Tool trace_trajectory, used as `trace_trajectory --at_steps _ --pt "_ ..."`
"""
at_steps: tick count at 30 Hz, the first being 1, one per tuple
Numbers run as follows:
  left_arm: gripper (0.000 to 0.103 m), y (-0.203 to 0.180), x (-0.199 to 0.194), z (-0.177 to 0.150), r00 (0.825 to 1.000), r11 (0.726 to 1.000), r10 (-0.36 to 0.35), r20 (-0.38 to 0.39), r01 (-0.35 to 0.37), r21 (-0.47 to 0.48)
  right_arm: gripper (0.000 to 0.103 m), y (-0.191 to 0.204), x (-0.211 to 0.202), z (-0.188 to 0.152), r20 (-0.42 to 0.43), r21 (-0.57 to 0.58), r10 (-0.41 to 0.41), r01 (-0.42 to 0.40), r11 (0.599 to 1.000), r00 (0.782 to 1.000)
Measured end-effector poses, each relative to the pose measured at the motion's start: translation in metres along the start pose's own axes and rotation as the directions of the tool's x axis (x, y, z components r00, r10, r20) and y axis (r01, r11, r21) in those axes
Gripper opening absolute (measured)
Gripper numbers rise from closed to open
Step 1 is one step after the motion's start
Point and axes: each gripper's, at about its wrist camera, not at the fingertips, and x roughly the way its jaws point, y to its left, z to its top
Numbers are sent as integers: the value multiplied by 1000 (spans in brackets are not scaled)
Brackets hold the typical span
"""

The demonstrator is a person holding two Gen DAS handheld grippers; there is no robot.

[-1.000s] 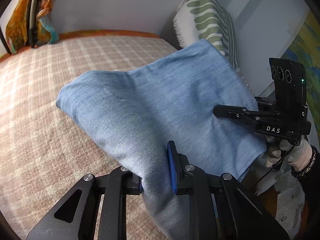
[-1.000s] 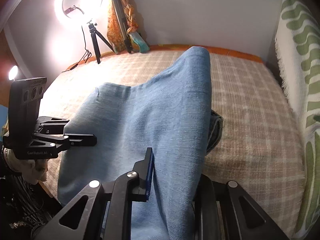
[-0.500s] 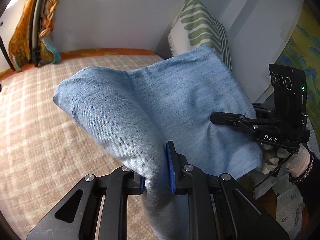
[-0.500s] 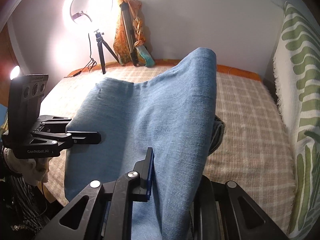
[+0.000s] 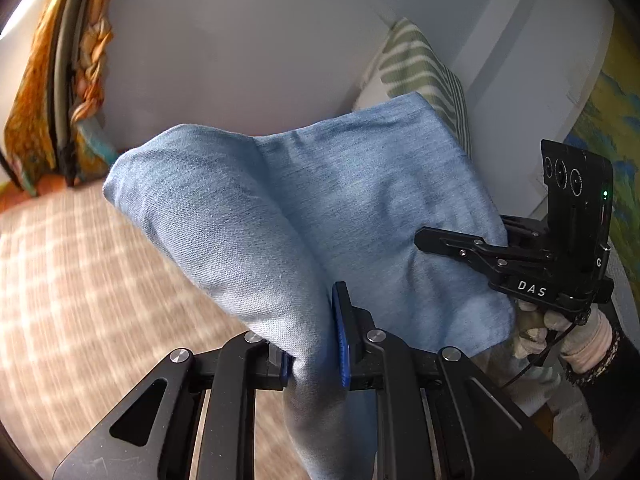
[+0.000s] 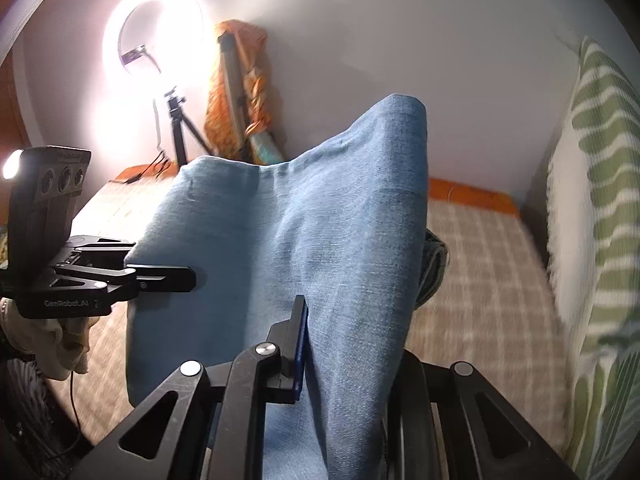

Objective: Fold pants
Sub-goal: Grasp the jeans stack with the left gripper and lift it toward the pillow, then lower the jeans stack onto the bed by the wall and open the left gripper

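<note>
Light blue denim pants [image 5: 320,200], folded into a thick bundle, hang lifted above the checked bed [image 5: 80,300]. My left gripper [image 5: 314,340] is shut on the pants' near left edge, cloth bunched between its blue pads. My right gripper [image 6: 348,344] is shut on the pants [image 6: 320,232] at the near right edge; its right finger is hidden under the cloth. Each gripper shows in the other's view: the right gripper [image 5: 448,240] at the right, the left gripper [image 6: 176,274] at the left, both clamped on the cloth.
A green-striped pillow [image 6: 592,240] leans at the bed's right side, also in the left wrist view [image 5: 424,72]. A lit ring light on a tripod [image 6: 156,56] and an orange cloth [image 6: 240,88] stand by the far wall. The bed's orange edge [image 6: 468,194] runs along the wall.
Both grippers have lifted the pants higher off the bed and tilted upward; more wall and less bed shows. Both grips are unchanged.
</note>
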Motion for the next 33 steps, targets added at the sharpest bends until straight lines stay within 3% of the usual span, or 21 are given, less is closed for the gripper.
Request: trace_trajectory --at_steps 17,21,25,33 --pt "15 64 66 114 998 999 42 54 -40 -34 17 -60 100 113 52 -2 -74 75 997 996" --pt "15 70 88 124 997 998 53 49 -51 -31 17 -77 124 122 32 1 -94 94 996 995" --pt "15 78 118 124 998 997 57 -2 -57 -55 17 -86 154 122 -10 2 -122 122 992 992" --pt "15 100 155 131 986 984 156 -64 -161 -72 18 -102 201 120 -86 17 -162 164 986 983"
